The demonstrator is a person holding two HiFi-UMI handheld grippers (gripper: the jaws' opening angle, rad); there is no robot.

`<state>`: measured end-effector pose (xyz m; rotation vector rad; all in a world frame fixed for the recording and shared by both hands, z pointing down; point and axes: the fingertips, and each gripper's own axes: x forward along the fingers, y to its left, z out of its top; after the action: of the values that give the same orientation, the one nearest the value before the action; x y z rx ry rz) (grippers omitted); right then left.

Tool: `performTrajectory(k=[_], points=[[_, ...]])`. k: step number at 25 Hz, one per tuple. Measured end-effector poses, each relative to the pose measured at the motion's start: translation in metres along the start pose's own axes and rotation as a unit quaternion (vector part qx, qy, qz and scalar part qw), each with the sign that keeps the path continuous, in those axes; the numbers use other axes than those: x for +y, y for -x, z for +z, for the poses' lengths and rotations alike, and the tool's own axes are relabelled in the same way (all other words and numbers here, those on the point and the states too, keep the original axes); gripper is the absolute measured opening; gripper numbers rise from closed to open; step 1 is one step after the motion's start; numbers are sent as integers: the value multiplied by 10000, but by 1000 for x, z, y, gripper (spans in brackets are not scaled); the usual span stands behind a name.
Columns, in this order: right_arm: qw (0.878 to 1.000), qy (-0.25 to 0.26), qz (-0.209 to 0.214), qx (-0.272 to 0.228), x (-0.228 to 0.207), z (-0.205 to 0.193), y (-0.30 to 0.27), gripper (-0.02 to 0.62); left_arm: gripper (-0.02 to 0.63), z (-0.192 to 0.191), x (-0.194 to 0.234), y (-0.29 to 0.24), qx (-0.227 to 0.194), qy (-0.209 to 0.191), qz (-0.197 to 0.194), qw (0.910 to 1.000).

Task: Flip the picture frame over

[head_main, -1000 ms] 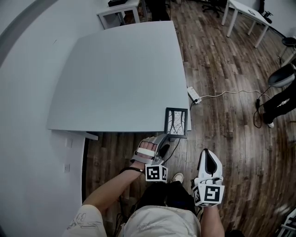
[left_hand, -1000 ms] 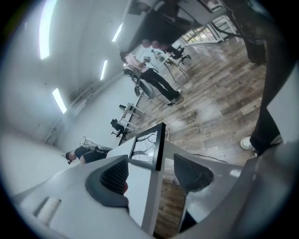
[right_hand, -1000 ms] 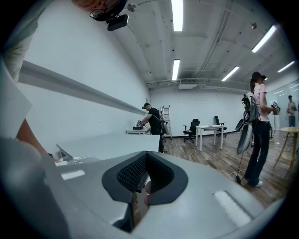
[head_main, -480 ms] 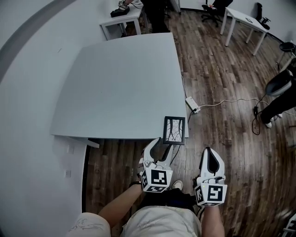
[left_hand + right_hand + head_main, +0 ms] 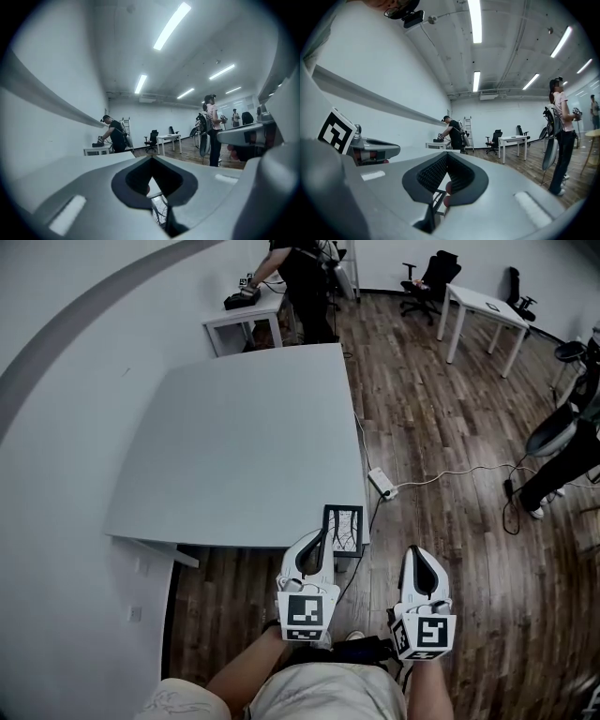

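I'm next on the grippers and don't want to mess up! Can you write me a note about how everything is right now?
Left gripper: jaws shut, empty, tips just beside the left side of the picture frame.
Right gripper: jaws shut, empty, off to the frame's right, over the floor.
Picture frame: lies flat on the near right corner of the table, picture side up, its near edge seeming to stick out past the table edge.
Done: no flip that shows.
Left: probably grab the frame and turn it face down.
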<state>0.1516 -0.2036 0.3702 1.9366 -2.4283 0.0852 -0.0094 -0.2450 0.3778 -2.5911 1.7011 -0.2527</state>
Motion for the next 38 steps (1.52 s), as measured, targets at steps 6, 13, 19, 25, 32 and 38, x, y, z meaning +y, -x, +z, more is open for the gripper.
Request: performTrajectory(k=[6,13,19,25,32,38], points=[[9999,-121,10,63,-11,18,-7,25,0,28,-5,-2,-198,263,-39,9995],[9999,-85,129,-14,-14,26,-11,25,0,32,-18,-7,-195,331,-160,9991],[9998,-103,126,-106,-17,26,-15,25,0,23,-19,-11,-151,310,-151,9993],[9998,-102,93,-106,-25,28,-19,23,2,21,-17,-13,-142,393,-49,9991],[9998,-87,141,-77,-30,30,-23,23,0,23,-12,-16,-157,484,47,9987],[9998,-67,180,-63,-29,28,-28,23,1,19,-7,-20,-163,499,123,9985]])
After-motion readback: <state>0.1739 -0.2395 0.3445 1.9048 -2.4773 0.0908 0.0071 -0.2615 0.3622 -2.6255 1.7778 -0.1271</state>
